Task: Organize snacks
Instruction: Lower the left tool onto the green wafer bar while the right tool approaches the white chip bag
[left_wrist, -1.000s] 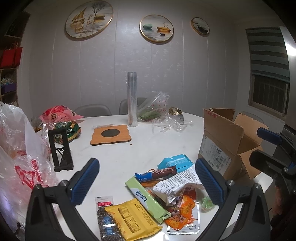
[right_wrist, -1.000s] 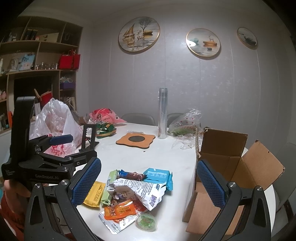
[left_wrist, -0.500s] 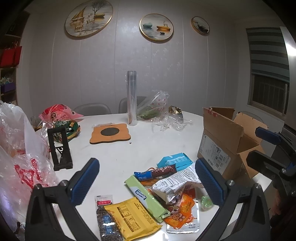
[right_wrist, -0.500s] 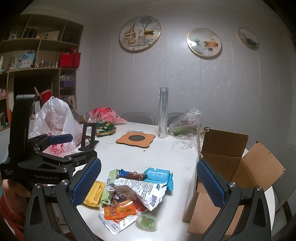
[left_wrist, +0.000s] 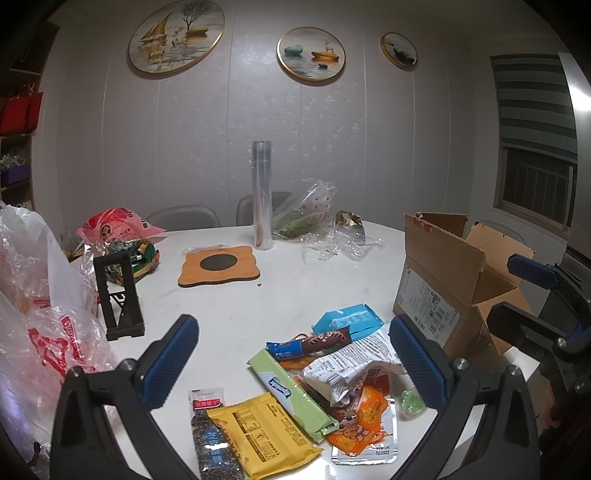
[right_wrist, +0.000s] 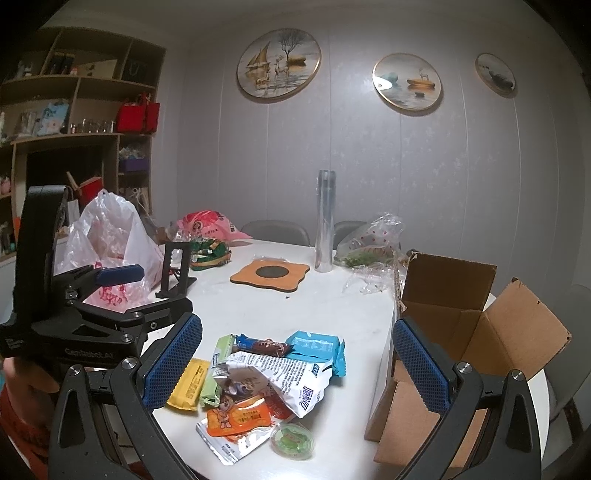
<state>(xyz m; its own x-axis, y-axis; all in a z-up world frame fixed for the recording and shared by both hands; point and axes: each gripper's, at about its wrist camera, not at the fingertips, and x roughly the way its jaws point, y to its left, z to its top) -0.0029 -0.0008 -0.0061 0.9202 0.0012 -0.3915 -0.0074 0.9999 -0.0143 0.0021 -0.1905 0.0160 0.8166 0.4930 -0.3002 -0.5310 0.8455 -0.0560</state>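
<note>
L gripper (left_wrist: 293, 363): jaws wide apart, nothing held, hovering above snack pile (left_wrist: 325, 384). R gripper (right_wrist: 297, 363): same, spread wide, empty, over same pile from other side.

Snack pile: near table edge (left_wrist: 373, 470), directly under/ahead of both; yellow pack (left_wrist: 262, 432) closest to L, green jelly cup (right_wrist: 291, 439) closest to R, both by the rim.

Cardboard box (right_wrist: 461, 332): flaps open, just right of R's right finger, at table's rim.

Bare tabletop (left_wrist: 236, 302) beyond pile to wooden trivet (left_wrist: 218, 265). Plastic bags (left_wrist: 40, 321) left of L; black stand (left_wrist: 120, 295) beside them.
</note>
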